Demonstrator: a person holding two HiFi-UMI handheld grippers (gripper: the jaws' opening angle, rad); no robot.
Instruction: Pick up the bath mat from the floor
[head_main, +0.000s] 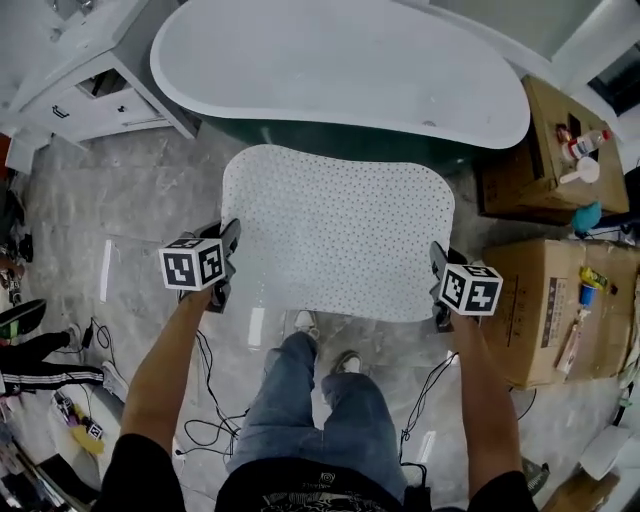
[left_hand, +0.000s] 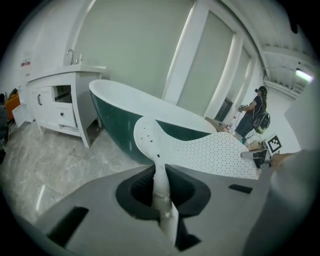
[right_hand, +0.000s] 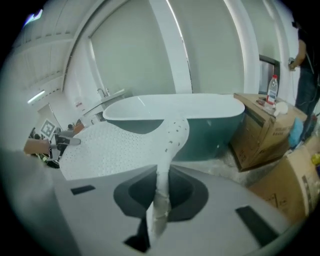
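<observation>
One white dotted bath mat (head_main: 335, 230) is held clear of the floor (head_main: 150, 190), spread flat in front of one bathtub (head_main: 340, 70). Its near left corner is pinched by the left gripper (head_main: 230, 238) and its near right corner by the right gripper (head_main: 437, 258). Two cardboard boxes (head_main: 545, 310) are seen along the floor's right edge.

Arms (head_main: 165, 370) outstretched, left hand-held gripper (head_main: 228, 250) and right hand-held gripper (head_main: 438, 268) each clamp the bath mat (head_main: 335, 235).
</observation>
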